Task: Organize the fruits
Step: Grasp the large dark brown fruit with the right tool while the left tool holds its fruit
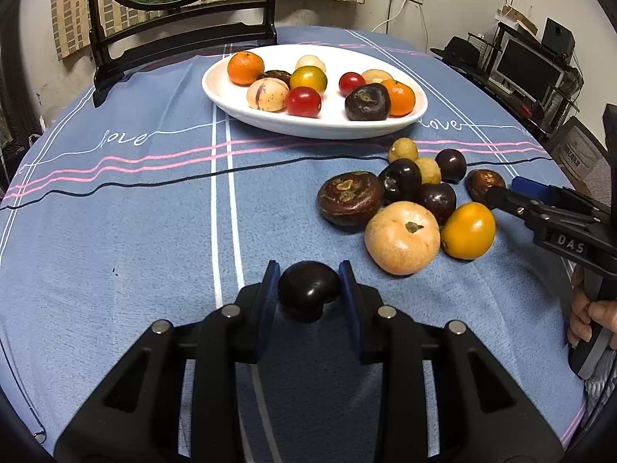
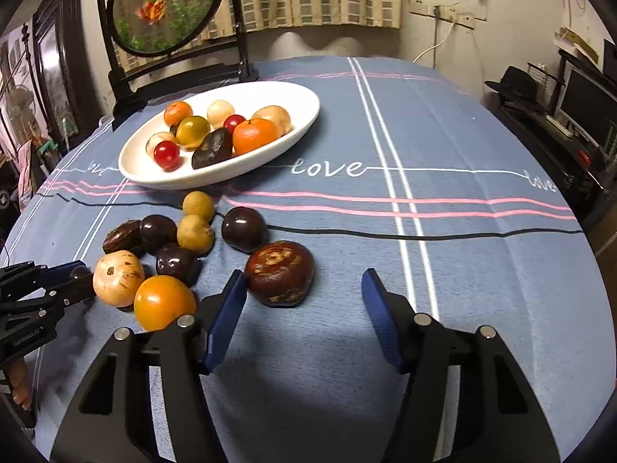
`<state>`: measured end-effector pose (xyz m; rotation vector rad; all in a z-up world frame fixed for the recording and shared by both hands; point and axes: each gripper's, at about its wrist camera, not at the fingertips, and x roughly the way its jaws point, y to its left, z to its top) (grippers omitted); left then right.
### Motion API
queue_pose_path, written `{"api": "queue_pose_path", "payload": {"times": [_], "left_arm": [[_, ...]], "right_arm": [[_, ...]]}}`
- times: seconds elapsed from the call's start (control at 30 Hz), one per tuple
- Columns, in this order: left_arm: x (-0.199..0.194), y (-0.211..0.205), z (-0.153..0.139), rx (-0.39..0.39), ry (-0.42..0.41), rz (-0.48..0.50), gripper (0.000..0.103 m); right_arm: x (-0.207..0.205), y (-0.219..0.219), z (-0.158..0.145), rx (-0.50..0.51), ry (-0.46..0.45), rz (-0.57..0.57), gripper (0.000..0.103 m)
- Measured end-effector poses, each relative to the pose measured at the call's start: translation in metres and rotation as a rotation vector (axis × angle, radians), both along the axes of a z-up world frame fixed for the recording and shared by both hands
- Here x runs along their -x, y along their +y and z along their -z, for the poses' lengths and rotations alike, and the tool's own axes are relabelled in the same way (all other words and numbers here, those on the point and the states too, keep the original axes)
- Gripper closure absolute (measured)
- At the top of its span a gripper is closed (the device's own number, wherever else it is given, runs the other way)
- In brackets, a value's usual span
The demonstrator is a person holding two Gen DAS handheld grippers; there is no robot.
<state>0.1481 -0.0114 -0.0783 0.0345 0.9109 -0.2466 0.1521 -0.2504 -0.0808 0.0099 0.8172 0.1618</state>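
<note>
My left gripper (image 1: 308, 276) is shut on a small dark purple fruit (image 1: 308, 293), held above the blue tablecloth. A white oval plate (image 1: 231, 104) with several fruits sits farther back. A cluster of loose fruits lies to the right: a tan round fruit (image 1: 401, 237), an orange-yellow fruit (image 1: 468, 230), a brown water chestnut (image 1: 349, 197) and dark plums. My right gripper (image 2: 304, 285) is open, its jaws wide apart, with a brown water chestnut (image 2: 280, 273) just ahead of the left finger. The plate also shows in the right wrist view (image 2: 293, 131).
A black stand with a round painted screen (image 1: 173, 34) stands behind the plate. The tablecloth (image 2: 462, 270) has white, pink and black stripes. Shelves with monitors (image 1: 528, 69) stand off the table's right side.
</note>
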Motion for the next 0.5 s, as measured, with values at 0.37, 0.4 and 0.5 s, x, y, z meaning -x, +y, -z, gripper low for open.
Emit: {"api": "queue_pose_path", "payload": {"times": [0.37, 0.4, 0.5], "left_arm": [[-0.0002, -0.0008, 0.0006, 0.002, 0.002, 0.001, 0.071], [-0.0002, -0.0003, 0.0007, 0.007, 0.003, 0.001, 0.071], [0.0006, 0.0023, -0.0007, 0.024, -0.006, -0.004, 0.071]], "right_arm": [[-0.0074, 0.0057, 0.0057, -0.047, 0.045, -0.054, 0.061], [-0.0076, 0.0053, 0.0056, -0.053, 0.045, -0.054, 0.061], [-0.0063, 0.0029, 0.0034, -0.075, 0.033, -0.053, 0.061]]}}
